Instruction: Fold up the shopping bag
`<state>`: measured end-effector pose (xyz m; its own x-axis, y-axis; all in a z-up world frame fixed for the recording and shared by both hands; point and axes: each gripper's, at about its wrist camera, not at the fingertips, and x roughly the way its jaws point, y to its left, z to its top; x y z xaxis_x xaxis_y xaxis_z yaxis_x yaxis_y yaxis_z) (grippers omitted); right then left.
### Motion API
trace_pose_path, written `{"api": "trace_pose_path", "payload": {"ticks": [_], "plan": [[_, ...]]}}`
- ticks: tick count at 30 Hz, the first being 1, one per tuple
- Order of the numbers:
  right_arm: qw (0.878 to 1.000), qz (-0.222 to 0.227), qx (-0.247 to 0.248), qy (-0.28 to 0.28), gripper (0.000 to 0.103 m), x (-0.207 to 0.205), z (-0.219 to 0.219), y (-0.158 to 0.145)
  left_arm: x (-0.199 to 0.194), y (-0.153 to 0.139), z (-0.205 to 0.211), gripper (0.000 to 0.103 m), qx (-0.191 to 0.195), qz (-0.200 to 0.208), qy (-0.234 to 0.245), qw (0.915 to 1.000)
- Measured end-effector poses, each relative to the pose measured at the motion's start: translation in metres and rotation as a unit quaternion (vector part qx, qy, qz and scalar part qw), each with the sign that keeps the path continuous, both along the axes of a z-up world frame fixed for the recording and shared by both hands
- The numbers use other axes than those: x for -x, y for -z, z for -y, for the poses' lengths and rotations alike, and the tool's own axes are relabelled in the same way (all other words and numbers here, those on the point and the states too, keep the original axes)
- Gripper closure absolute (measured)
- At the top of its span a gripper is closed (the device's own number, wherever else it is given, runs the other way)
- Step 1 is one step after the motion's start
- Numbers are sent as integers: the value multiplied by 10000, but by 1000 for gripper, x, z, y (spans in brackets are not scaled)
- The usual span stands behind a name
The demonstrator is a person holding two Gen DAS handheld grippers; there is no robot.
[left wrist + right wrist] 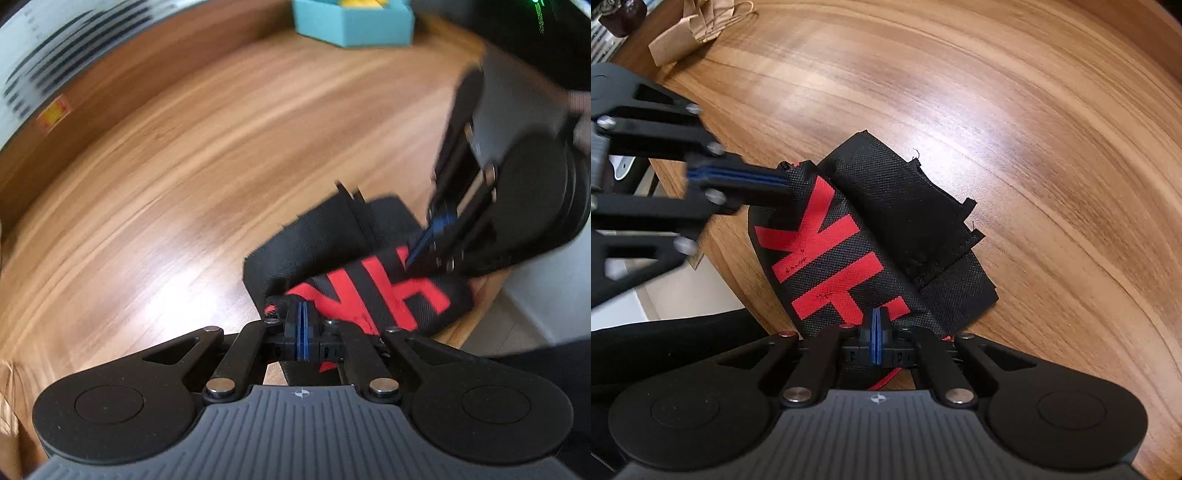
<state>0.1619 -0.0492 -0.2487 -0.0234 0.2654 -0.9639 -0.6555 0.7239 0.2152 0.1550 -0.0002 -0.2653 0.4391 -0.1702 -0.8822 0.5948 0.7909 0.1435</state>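
Folded black bag [886, 236], wooden table [1015, 129]

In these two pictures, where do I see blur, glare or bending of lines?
Left wrist view: motion blur smears the right tongs and the teal box; the table shows a white glare patch and its wood grain curves from the fisheye. Right wrist view: the left tongs are blurred, the folded shopping bag stays sharp, glare lies beyond it.
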Motion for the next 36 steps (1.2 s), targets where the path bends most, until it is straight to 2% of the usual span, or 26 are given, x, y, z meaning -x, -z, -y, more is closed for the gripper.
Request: {"api": "trace_pose_path", "payload": {"ticks": [7, 9, 12, 15, 17, 19, 20, 21, 23, 26, 28, 30, 31, 33, 34, 35, 36], "plan": [[9999, 73, 13, 69, 103, -2, 3, 5, -8, 12, -5, 101, 158, -219, -346, 9990], [9999, 71, 14, 75, 103, -4, 5, 6, -12, 15, -10, 101, 328, -246, -471, 9980], [10000, 54, 9, 83, 103, -8, 6, 8, -12, 12, -7, 101, 290, -241, -411, 9984], [10000, 19, -18, 91, 103, -10, 9, 11, -4, 0, 6, 101, 15, -143, 151, 9998], [10000, 57, -4, -2, 103, -9, 9, 12, 6, -8, 17, 96, -199, -3, 683, 9975], [10000, 59, -10, -60, 103, -10, 10, 13, 24, -8, 30, 91, -438, 363, 1468, 9875], [9999, 38, -38, -85, 103, -12, 10, 14, 26, 0, 33, 91, -611, 413, 1608, 9842], [9999, 19, -63, -107, 103, -13, 10, 14, 27, 10, 33, 101, -688, 422, 1702, 9821], [9999, 16, -75, -131, 103, -14, 10, 15, 22, 11, 26, 101, -406, 213, 1455, 9883], [9995, 190, -59, -243, 103, -10, 8, 14, 17, 12, 24, 101, -353, -95, 1302, 9908], [9976, 581, -164, -347, 103, 4, 9, 13, 22, 13, 26, 101, -441, -185, 1367, 9895], [9934, 1063, -344, -273, 100, 23, 14, 12, 30, 13, 24, 102, -383, -259, 1377, 9894], [9921, 1168, -382, -256, 99, 29, 15, 12, 35, 13, 22, 102, -316, -338, 1402, 9890], [9886, 1420, -455, -207, 91, 48, 18, 12, 46, 13, 20, 102, -300, -376, 1470, 9880], [9874, 1506, -450, -188, 73, 55, 18, 12, 51, 13, 20, 102, -304, -380, 1489, 9877], [9856, 1633, -403, -180, 60, 65, 17, 12, 55, 13, 19, 102, -308, -392, 1477, 9878], [9836, 1759, -356, -171, 57, 74, 16, 12, 56, 12, 20, 102, -308, -421, 1409, 9887]]}}
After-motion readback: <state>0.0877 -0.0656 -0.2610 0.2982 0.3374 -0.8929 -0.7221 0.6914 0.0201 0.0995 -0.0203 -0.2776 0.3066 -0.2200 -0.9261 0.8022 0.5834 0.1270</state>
